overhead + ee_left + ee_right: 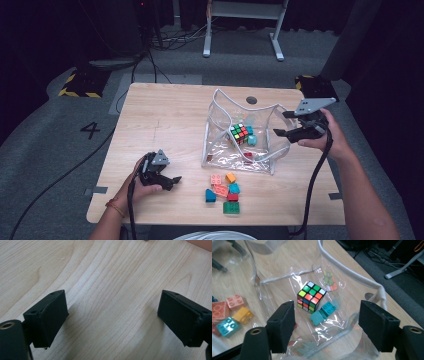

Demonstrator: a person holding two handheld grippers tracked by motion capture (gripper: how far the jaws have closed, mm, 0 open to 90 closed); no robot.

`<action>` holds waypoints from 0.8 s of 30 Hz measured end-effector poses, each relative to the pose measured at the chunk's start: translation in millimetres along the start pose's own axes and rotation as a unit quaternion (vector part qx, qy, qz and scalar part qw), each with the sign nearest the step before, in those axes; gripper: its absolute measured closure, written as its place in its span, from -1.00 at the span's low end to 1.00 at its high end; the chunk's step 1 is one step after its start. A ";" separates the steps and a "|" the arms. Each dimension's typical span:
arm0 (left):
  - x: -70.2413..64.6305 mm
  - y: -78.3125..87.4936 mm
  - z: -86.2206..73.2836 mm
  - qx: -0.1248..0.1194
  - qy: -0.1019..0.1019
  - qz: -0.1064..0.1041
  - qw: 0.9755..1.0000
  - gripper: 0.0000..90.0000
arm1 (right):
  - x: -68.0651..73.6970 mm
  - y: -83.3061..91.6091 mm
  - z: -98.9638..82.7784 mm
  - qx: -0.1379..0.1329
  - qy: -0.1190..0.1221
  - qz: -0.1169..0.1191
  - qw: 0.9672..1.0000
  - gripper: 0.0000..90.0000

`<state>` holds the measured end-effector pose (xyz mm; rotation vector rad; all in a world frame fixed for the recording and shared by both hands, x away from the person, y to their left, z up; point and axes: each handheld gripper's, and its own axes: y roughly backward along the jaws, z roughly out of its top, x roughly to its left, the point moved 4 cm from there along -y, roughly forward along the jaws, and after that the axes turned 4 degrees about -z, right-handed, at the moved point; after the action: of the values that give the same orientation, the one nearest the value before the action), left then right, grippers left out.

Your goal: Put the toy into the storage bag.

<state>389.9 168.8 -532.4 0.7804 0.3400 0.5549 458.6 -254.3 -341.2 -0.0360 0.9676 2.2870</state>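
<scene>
A clear plastic bag (216,107) with a white rim (352,275) stands open on the wooden table (160,115). Inside it lie a Rubik's cube (240,133) (311,296), teal bricks (252,140) (323,312) and a small red piece (248,155). My right gripper (284,123) (327,315) hovers at the bag's right side, open, with nothing pressed between its pads. Loose bricks lie in front of the bag: pink (216,179) (235,300), orange (230,177) (243,315), teal (234,188), blue (210,195) and green (231,207). My left gripper (172,182) (112,307) rests open on bare wood at the front left.
A round cable hole (251,100) sits near the table's far edge, behind the bag. Beyond the table a white desk frame (240,12) and cables (170,37) lie on the grey floor. The table's left half is bare wood.
</scene>
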 end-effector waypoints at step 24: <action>0.2 -0.1 0.1 -0.001 -0.001 0.001 1.000 -0.79 | 1.4 50.4 -67.0 -0.079 -0.068 -0.020 0.994 -0.36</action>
<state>390.1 168.9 -532.4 0.7791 0.3374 0.5566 414.2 -323.4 -358.4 0.0333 0.7097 2.2922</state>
